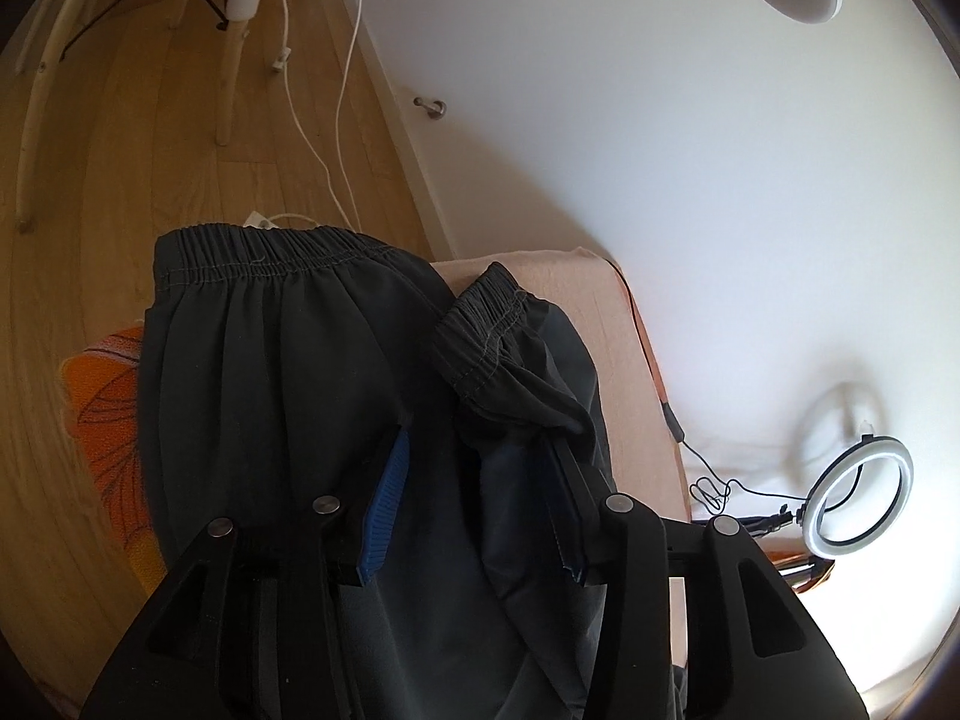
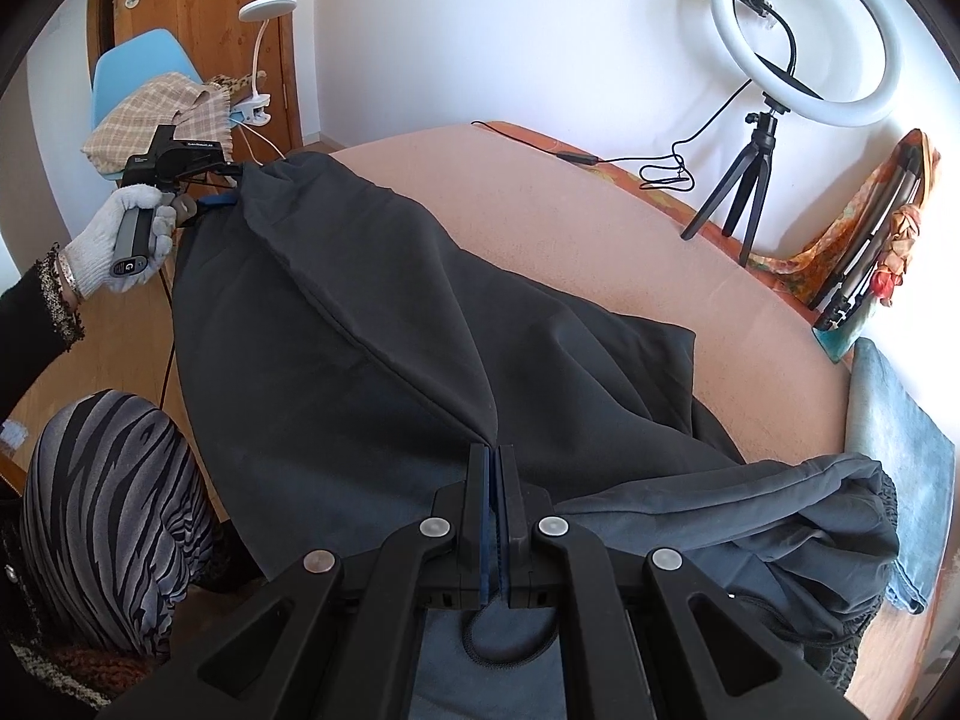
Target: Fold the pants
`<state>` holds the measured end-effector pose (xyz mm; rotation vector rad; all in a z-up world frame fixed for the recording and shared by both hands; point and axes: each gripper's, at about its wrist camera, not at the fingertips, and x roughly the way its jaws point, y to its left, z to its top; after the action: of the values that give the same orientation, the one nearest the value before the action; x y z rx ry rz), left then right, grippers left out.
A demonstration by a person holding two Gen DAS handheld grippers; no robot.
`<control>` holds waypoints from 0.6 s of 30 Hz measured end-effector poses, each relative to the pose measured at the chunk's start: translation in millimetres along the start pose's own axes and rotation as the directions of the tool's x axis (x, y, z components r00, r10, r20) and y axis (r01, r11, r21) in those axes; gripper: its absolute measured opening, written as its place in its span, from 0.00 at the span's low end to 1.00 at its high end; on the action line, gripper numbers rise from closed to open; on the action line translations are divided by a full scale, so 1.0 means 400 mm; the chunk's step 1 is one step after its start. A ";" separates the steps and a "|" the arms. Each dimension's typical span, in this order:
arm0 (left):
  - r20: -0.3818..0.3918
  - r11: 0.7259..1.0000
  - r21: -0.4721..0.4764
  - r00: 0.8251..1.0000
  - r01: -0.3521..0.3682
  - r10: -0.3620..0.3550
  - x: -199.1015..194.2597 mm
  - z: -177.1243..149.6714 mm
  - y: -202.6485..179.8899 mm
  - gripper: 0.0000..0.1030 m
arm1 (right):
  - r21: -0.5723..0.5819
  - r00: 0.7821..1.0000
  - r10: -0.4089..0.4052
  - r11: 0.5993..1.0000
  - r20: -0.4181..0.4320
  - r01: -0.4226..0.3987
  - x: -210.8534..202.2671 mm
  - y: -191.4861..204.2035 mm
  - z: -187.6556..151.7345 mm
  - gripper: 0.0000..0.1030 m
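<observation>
Pants (image 2: 372,324): dark grey, spread across the peach-covered desk (image 2: 600,228) in front of you, one end hanging over the desk's near-left edge, the rest bunched toward your right.
Waistband (image 1: 264,258): the elastic band faces your left wrist camera; one stretch lies flat and wide, a second stretch (image 1: 486,324) is crumpled just beside it on the right.
Left gripper (image 1: 474,480): your jaws stand parted; the blue pad (image 1: 387,510) is bare, and the cloth lies between and under the fingers with no pad pressing on it. The right finger's tip is partly hidden under a fold.
Left hand (image 2: 129,234): in a white knit glove, wrapped round the handle at the far-left end of the pants.
Right gripper (image 2: 493,462): your jaws are clenched, pads together, on a ridge of the dark fabric that rises to them in a taut crease.
Drawstring (image 2: 510,642): a dark cord loop shows just below your right jaws.
Ring light (image 2: 804,36): upright on its small tripod at the far side of the desk, well apart from the pants.
Chair (image 2: 138,84): blue, beyond the desk on the left, with a checked cloth (image 2: 150,114) draped over it.
</observation>
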<state>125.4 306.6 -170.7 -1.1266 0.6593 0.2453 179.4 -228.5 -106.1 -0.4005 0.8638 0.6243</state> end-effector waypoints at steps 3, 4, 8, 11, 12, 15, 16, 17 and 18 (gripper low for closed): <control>0.021 1.000 -0.018 1.000 0.009 -0.009 -0.007 0.003 0.005 0.41 | 0.011 1.000 0.000 1.000 -0.008 0.000 0.007 -0.005 0.008 0.00; 0.023 1.000 -0.010 1.000 0.000 0.000 -0.006 0.005 0.001 0.41 | 0.011 1.000 -0.001 1.000 -0.011 0.001 0.008 -0.006 0.012 0.00; 0.038 0.992 0.103 0.997 -0.073 0.070 0.014 0.008 -0.026 0.38 | 0.000 1.000 -0.014 1.000 -0.011 0.014 0.004 0.000 0.020 0.00; 0.045 0.993 0.110 0.998 -0.041 0.036 0.029 0.013 -0.019 0.07 | 0.008 1.000 -0.020 1.000 -0.011 0.020 0.003 0.001 0.023 0.00; 0.051 0.995 0.093 0.999 -0.020 0.015 0.025 0.015 -0.010 0.07 | 0.008 1.000 -0.022 1.000 -0.011 0.022 0.002 0.003 0.023 0.00; 0.092 0.991 0.132 0.995 0.026 -0.038 -0.007 0.012 -0.008 0.05 | -0.002 0.999 -0.036 0.999 -0.010 0.036 -0.008 0.015 0.025 0.00; 0.100 0.988 0.146 0.993 0.043 -0.058 -0.023 0.009 -0.006 0.05 | -0.007 0.999 -0.041 0.999 -0.009 0.041 -0.014 0.020 0.025 0.00; 0.105 0.986 0.157 0.992 0.057 -0.074 -0.038 0.007 -0.003 0.05 | -0.014 0.999 -0.044 0.999 -0.006 0.044 -0.020 0.026 0.027 0.00; 0.108 0.984 0.165 0.990 0.067 -0.085 -0.049 0.007 0.001 0.05 | -0.022 0.999 -0.049 0.999 -0.002 0.049 -0.026 0.033 0.028 0.00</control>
<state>110.8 312.0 -158.3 -0.9728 0.5231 0.1865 172.1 -215.6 -92.0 -0.4411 0.8479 0.5881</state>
